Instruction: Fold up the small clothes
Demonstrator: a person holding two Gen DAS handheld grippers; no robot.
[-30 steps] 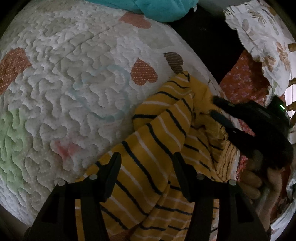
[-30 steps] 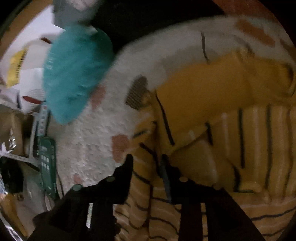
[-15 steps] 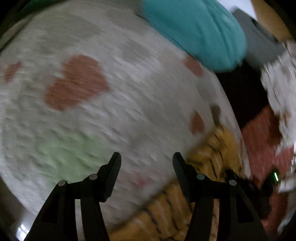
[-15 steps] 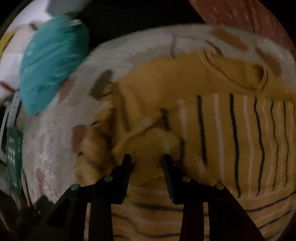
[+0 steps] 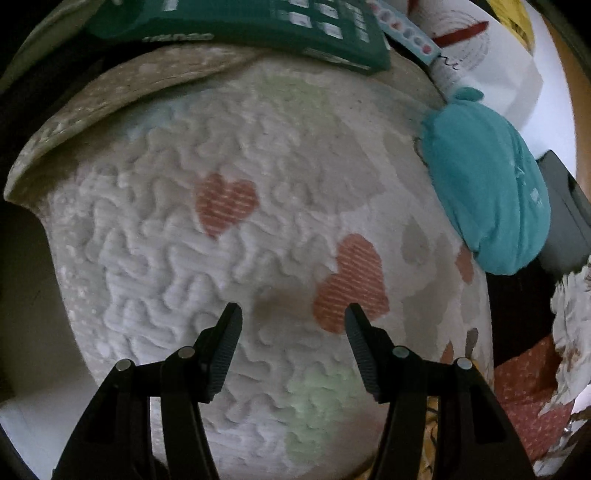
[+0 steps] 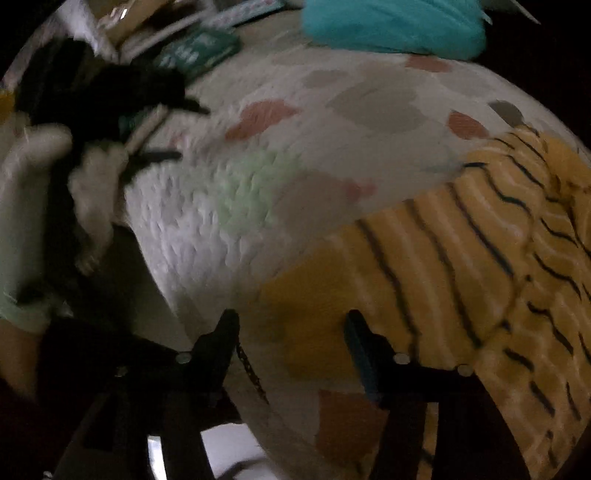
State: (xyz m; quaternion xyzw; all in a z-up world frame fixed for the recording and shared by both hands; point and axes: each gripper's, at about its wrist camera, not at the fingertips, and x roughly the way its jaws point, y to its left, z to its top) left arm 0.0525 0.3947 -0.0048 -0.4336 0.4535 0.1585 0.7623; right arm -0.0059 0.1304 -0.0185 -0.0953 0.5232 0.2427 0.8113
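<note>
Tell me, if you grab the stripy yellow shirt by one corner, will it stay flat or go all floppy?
Probably floppy: the stripy yellow shirt lies rumpled and wavy on the quilt, like thin, soft cloth. It likely weighs little, so the rest should hang down and unfold.

Striped shirt (image 6: 461,266) lies on the quilt (image 6: 258,192), right side.

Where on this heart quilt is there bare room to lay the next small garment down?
The middle of the quilt is bare, bordered by the teal bundle, the dark green box and the yellow striped garment. It is crowded along the far edge, by the box and bundle, and where the striped garment lies.
</note>
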